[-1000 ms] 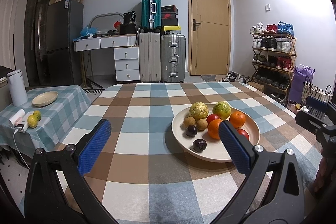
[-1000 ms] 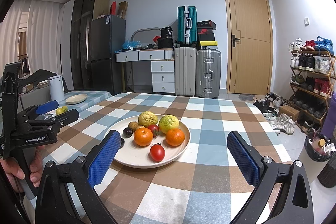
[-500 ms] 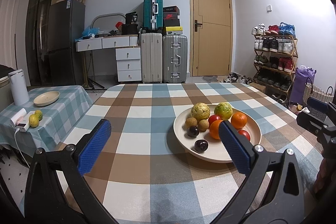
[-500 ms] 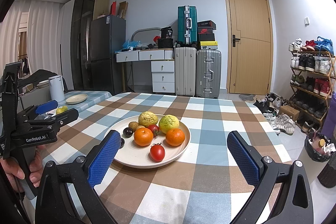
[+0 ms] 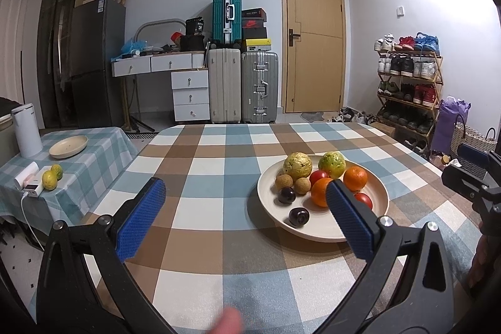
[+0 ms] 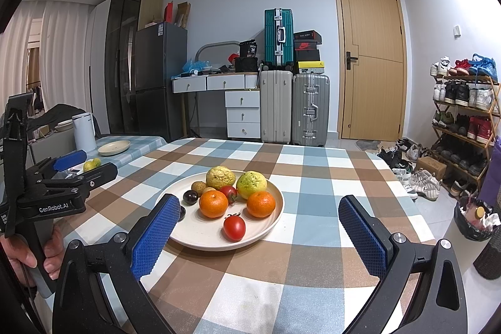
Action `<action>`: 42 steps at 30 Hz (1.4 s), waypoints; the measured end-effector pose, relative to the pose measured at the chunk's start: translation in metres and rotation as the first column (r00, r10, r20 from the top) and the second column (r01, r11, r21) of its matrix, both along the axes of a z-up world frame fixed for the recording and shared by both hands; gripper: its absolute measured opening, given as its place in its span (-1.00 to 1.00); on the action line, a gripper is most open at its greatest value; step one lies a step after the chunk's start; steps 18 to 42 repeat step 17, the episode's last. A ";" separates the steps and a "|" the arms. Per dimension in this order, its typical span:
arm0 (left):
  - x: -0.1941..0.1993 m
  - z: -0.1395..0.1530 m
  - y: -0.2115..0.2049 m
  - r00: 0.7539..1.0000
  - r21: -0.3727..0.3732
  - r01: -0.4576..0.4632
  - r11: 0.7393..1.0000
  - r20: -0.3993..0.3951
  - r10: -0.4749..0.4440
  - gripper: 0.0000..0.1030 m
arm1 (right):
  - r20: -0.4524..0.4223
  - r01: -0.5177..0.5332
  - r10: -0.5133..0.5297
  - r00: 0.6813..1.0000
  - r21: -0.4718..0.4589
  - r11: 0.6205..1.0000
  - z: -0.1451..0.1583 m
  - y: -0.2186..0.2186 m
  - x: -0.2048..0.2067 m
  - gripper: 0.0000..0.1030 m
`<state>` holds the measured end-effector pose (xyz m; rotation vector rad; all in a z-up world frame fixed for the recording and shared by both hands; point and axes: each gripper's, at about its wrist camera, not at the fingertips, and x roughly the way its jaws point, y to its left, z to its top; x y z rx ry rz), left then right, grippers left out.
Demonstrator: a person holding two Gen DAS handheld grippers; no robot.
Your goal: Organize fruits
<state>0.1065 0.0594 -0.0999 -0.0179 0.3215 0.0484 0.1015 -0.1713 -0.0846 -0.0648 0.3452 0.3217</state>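
Cream-coloured and shallow, the plate (image 6: 275, 218) sits on our checked tablecloth (image 6: 313, 255) and carries all the fruit we can see on this table. From the right wrist view we count two oranges (image 6: 214, 203) side by side, a red tomato (image 6: 234, 228) nearest us by the front rim, a second tomato (image 6: 230, 193) tucked between the oranges, and two knobbly yellow-green fruits (image 6: 251, 184) at the back. A small brown fruit (image 6: 199, 186) and a dark plum (image 6: 190, 197) lie toward the plate's left side (a second dark plum is mostly hidden behind our fingertip).

Our right gripper (image 6: 258, 238) hangs above the cloth just short of the plate, its blue pads spread wide with nothing between them. Our left gripper (image 5: 244, 219) is likewise spread wide and empty, held over the cloth to the left of the plate; in its own view its right pad overlaps the plate's near side, though we cannot tell whether it touches.

Off to the left stands a lower side table (image 5: 94, 152) with an empty plate (image 5: 68, 142), a white kettle (image 5: 26, 130) and two small yellow-green fruits (image 5: 49, 179) beside a white device.
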 end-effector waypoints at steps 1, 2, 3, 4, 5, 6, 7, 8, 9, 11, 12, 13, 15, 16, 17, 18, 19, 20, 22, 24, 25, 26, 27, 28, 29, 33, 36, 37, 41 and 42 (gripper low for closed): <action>0.000 0.000 0.000 1.000 0.001 -0.001 1.000 -0.001 0.001 0.98 | 0.000 0.000 0.000 1.000 0.000 1.000 0.000 0.000 0.000 1.00; 0.001 0.002 -0.001 1.000 0.001 -0.001 1.000 0.000 0.001 0.98 | 0.000 0.000 0.000 1.000 0.000 1.000 0.000 0.000 0.000 1.00; 0.001 0.002 -0.001 1.000 0.001 -0.001 1.000 0.000 0.001 0.98 | 0.000 0.000 0.000 1.000 0.000 1.000 0.000 0.000 0.000 1.00; 0.001 0.003 -0.002 1.000 0.001 -0.001 1.000 0.000 0.001 0.98 | 0.000 0.000 0.000 1.000 0.000 1.000 0.000 0.000 0.000 1.00; 0.001 0.002 -0.002 1.000 0.001 -0.004 1.000 0.000 0.004 0.98 | 0.000 0.000 0.000 1.000 0.000 1.000 0.000 0.000 0.000 1.00; 0.000 0.003 -0.002 1.000 0.001 -0.006 1.000 0.000 0.006 0.98 | 0.000 0.000 0.000 1.000 0.000 1.000 0.000 0.000 0.000 1.00; 0.000 0.002 -0.002 1.000 -0.001 0.000 1.000 -0.001 0.000 0.98 | 0.000 0.000 0.000 1.000 0.000 1.000 0.000 0.000 0.000 1.00; 0.000 0.003 -0.003 1.000 0.000 0.004 1.000 -0.002 -0.004 0.98 | 0.000 0.000 0.000 1.000 0.000 1.000 0.000 0.000 0.000 1.00; 0.000 0.003 -0.003 1.000 0.002 0.007 1.000 -0.002 -0.007 0.98 | 0.000 0.000 0.000 1.000 0.000 1.000 0.000 0.000 0.000 1.00; -0.002 0.004 -0.004 1.000 0.002 0.011 1.000 0.001 -0.011 0.98 | 0.000 0.000 0.000 1.000 0.000 1.000 0.000 0.000 0.000 1.00; -0.002 0.004 -0.004 1.000 0.001 0.011 1.000 0.003 -0.011 0.98 | 0.000 0.000 0.000 1.000 0.000 1.000 0.000 0.000 0.000 1.00; -0.003 0.004 -0.003 1.000 0.000 0.012 1.000 0.005 -0.012 0.98 | 0.000 0.000 0.000 1.000 0.001 1.000 0.000 0.000 0.000 1.00; -0.003 0.005 -0.004 1.000 0.002 0.014 1.000 0.008 -0.015 0.98 | 0.000 0.000 0.000 1.000 0.000 1.000 0.000 0.000 0.000 1.00; -0.004 0.005 -0.004 1.000 0.003 0.017 1.000 0.008 -0.017 0.98 | 0.000 0.000 0.000 1.000 0.000 1.000 0.000 0.000 0.000 1.00; -0.004 0.005 -0.005 1.000 0.004 0.017 1.000 0.007 -0.017 0.98 | 0.000 0.000 0.000 1.000 0.000 1.000 0.000 0.000 0.000 1.00; -0.004 0.005 -0.005 1.000 0.004 0.017 1.000 0.007 -0.017 0.98 | 0.000 0.000 0.000 1.000 0.000 1.000 0.000 0.000 0.000 1.00; -0.004 0.005 -0.005 1.000 0.004 0.017 1.000 0.007 -0.017 0.98 | 0.000 0.000 0.000 1.000 0.000 1.000 0.000 0.000 0.000 1.00; -0.004 0.005 -0.005 1.000 0.004 0.017 1.000 0.007 -0.017 0.98 | 0.000 0.000 0.000 1.000 0.000 1.000 0.000 0.000 0.000 1.00; -0.004 0.005 -0.005 1.000 0.004 0.017 1.000 0.007 -0.017 0.98 | 0.000 0.000 0.000 1.000 0.000 1.000 0.000 0.000 0.000 1.00; -0.004 0.005 -0.005 1.000 0.004 0.017 1.000 0.007 -0.017 0.98 | 0.000 0.000 0.000 1.000 0.000 1.000 0.000 0.000 0.000 1.00; -0.004 0.005 -0.005 1.000 0.004 0.017 1.000 0.007 -0.017 0.98 | 0.000 0.000 0.000 1.000 0.000 1.000 0.000 0.000 0.000 1.00; -0.004 0.005 -0.005 1.000 0.004 0.017 1.000 0.007 -0.017 0.98 | 0.000 0.000 0.000 1.000 0.000 1.000 0.000 0.000 0.000 1.00; -0.004 0.005 -0.005 1.000 0.004 0.017 1.000 0.007 -0.017 0.98 | 0.000 0.000 0.000 1.000 0.000 1.000 0.000 0.000 0.000 1.00; -0.004 0.005 -0.005 1.000 0.004 0.017 1.000 0.007 -0.017 0.98 | 0.000 0.000 0.000 1.000 0.000 1.000 0.000 0.000 0.000 1.00; -0.004 0.005 -0.005 1.000 0.004 0.017 1.000 0.007 -0.017 0.98 | 0.000 0.000 0.000 1.000 0.000 1.000 0.000 0.000 0.000 1.00; -0.004 0.005 -0.005 1.000 0.004 0.017 1.000 0.007 -0.017 0.98 | 0.000 0.000 0.000 1.000 0.000 1.000 0.000 0.000 0.000 1.00; -0.004 0.005 -0.005 1.000 0.004 0.017 1.000 0.007 -0.017 0.98 | 0.000 0.000 0.000 1.000 0.000 1.000 0.000 0.000 0.000 1.00; -0.004 0.005 -0.005 1.000 0.004 0.017 1.000 0.007 -0.017 0.98 | 0.000 0.000 0.000 1.000 0.000 1.000 0.000 0.000 0.000 1.00; -0.004 0.005 -0.005 1.000 0.004 0.017 1.000 0.007 -0.017 0.98 | 0.000 0.000 0.000 1.000 0.000 1.000 0.000 0.000 0.000 1.00; -0.004 0.005 -0.005 1.000 0.004 0.017 1.000 0.007 -0.017 0.98 | 0.000 0.000 0.000 1.000 0.000 1.000 0.000 0.000 0.000 1.00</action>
